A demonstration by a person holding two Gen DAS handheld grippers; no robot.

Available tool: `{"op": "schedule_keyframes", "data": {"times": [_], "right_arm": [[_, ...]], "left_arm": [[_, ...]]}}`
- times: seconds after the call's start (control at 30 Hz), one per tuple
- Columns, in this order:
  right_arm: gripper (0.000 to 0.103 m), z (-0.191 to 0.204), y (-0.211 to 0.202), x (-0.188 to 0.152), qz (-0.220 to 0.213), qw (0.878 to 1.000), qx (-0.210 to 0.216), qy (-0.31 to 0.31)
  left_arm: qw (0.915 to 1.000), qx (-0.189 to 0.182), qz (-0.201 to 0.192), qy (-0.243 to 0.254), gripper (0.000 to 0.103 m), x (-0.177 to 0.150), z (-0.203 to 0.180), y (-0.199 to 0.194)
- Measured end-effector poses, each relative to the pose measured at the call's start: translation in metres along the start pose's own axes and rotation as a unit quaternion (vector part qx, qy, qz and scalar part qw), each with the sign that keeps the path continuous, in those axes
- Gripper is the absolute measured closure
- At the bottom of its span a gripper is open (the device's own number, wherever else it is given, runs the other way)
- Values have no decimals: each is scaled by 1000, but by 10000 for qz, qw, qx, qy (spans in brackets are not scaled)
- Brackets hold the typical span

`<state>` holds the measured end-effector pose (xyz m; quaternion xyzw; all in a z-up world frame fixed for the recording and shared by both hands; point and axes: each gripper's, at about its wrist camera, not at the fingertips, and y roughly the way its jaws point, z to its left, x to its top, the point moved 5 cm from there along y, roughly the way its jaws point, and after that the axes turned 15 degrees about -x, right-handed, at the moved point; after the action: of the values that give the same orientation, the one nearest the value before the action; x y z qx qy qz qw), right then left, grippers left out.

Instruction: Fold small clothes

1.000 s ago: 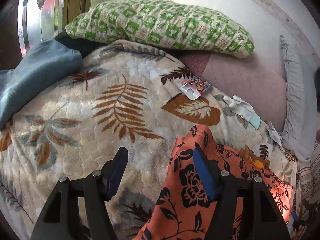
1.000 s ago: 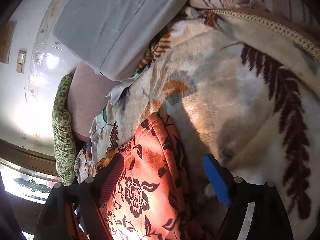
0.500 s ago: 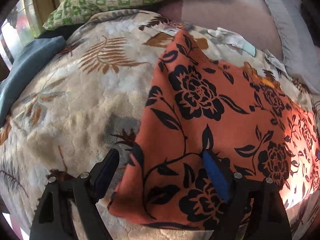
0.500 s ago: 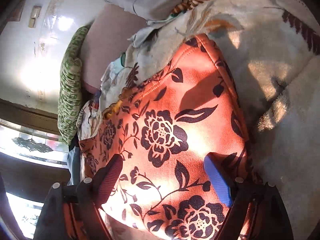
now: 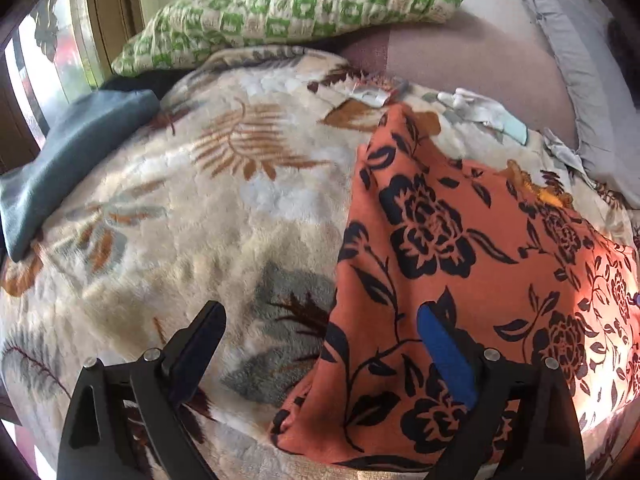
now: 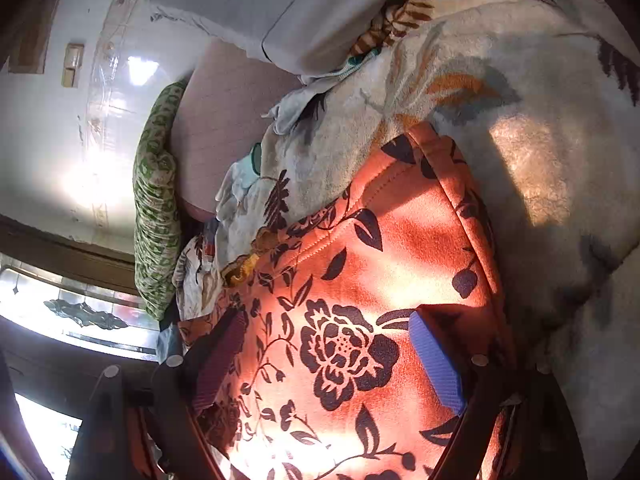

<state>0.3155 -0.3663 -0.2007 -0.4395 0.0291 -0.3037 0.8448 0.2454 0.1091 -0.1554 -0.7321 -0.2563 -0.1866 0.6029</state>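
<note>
My left gripper [image 5: 318, 344] has its jaws spread wide, having just been opening, and grips nothing: the near left edge of the orange cloth [image 5: 460, 248] lies between the fingers, with the blue pad [image 5: 444, 356] above the fabric and the dark finger out over bare blanket [image 5: 224, 216]. My right gripper [image 6: 328, 354] is also released, jaws wide over the cloth [image 6: 360, 280], whose big black flower sits right between the pads; I see neither pad pinching the fabric. The cloth lies spread flat on the leaf-print blanket, orange with black roses and vines, its stitched hem toward the far side in the right view and sun falling across it. Out past it, a small white garment [image 5: 480, 110] lies crumpled near the blanket's far edge, and a small packet [image 5: 370, 96] lies just beyond the cloth's far corner. A blue-grey cloth [image 5: 68, 152] lies at the left edge of the blanket. A green checked pillow [image 5: 288, 12] lies along the head of the bed, a mauve sheet [image 5: 460, 56] beside it, and a grey pillow [image 5: 576, 64] to the right
</note>
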Motion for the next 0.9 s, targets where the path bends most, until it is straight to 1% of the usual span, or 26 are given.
{"op": "schedule_keyframes", "data": {"times": [0.07, 0.1, 0.13, 0.2, 0.27, 0.3, 0.37, 0.4, 0.43, 0.47, 0.5, 0.53, 0.57, 0.6, 0.63, 0.7, 0.77, 0.8, 0.9], "right_arm": [[16, 12, -21, -3, -169, 9993, -4, -325], [16, 18, -30, -6, -239, 9984, 49, -515], [16, 24, -39, -7, -295, 9974, 87, -645], [16, 29, -48, -5, -372, 9971, 69, -659], [16, 36, -49, 1, -388, 9966, 176, -710], [16, 38, -46, 4, -398, 9965, 151, -725], [16, 39, -33, 10, -315, 9966, 141, -742], [16, 38, -25, 12, -274, 9968, 124, -734], [16, 36, -15, 15, -236, 9971, 80, -717], [16, 30, -4, 18, -185, 9975, 35, -679], [16, 22, 7, 21, -107, 9981, -24, -605], [16, 11, 21, 23, 7, 9988, -115, -474], [16, 3, 29, 25, 48, 9995, 2, -296], [16, 0, 29, 26, -33, 9997, 173, -191], [16, 0, 28, 27, -45, 9995, 223, -205], [16, 5, 26, 26, 23, 9992, 114, -388], [16, 10, 16, 24, 21, 9990, -47, -450], [16, 14, 5, 21, -62, 9988, -36, -475], [16, 26, -37, -1, -272, 9981, 310, -469]], "left_arm": [[9995, -65, -281, 138, 6, 15, -6, -14], [9991, -114, -360, 168, 6, 23, -9, -18], [9989, -212, -378, 202, 6, 32, -13, -19], [9980, -387, -422, 268, 6, 49, -23, -15], [9974, -458, -419, 370, 6, 63, -31, -5], [9972, -484, -426, 389, 6, 70, -33, 4], [9980, -324, -403, 374, 6, 82, -31, 23], [9984, -262, -360, 342, 6, 86, -28, 34], [9991, -221, -230, 273, 6, 88, -24, 48], [9998, -12, 41, 186, 6, 88, -16, 66], [9988, 366, 334, 57, 7, 85, -4, 83], [9968, 563, 535, -188, 6, 81, 11, 97], [9965, 374, 500, -555, 5, 78, 22, 102], [9953, 218, 442, -832, 4, 77, 29, 102], [9950, 209, 406, -884, 4, 77, 31, 100], [9959, 305, 325, -789, 5, 78, 27, 89], [9974, 331, 112, -627, 6, 78, 21, 67], [9981, 296, -23, -535, 6, 78, 18, 52], [9987, 198, -384, -277, 6, 66, 14, 5]]}}
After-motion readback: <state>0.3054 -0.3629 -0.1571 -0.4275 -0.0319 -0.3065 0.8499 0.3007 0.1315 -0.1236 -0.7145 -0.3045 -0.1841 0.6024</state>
